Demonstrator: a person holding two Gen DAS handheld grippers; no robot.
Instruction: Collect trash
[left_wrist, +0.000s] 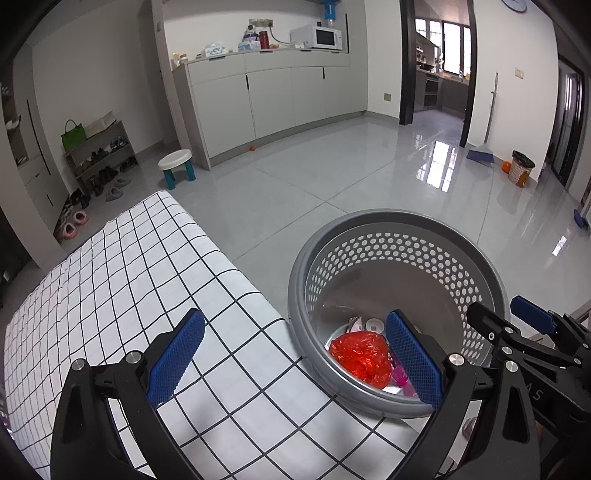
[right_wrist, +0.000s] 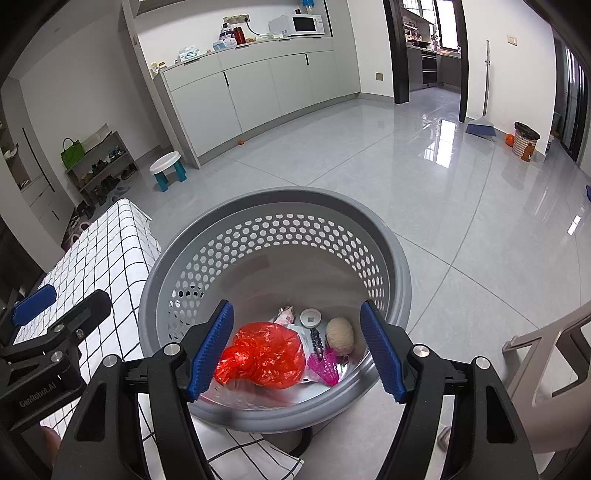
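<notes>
A grey perforated round bin (left_wrist: 402, 218) (right_wrist: 273, 194) stands on the floor beside the table. Inside lie a crumpled red plastic bag (left_wrist: 362, 356) (right_wrist: 264, 354), a pink wrapper (right_wrist: 325, 363), a beige sponge ball (right_wrist: 340, 334), a small white lid (right_wrist: 310, 317) and paper scraps. My left gripper (left_wrist: 295, 356) is open and empty, above the table's edge next to the bin. My right gripper (right_wrist: 297, 347) is open and empty, above the bin's mouth. The right gripper also shows at the right edge of the left wrist view (left_wrist: 517, 325).
The table has a white cloth with a black grid (left_wrist: 129, 280) (right_wrist: 107, 243). A grey chair (right_wrist: 546, 350) stands right of the bin. Far off are a white stool (left_wrist: 176, 166), a shoe rack (left_wrist: 99, 155), cabinets, a broom (left_wrist: 480, 151) and a small bin (left_wrist: 521, 168).
</notes>
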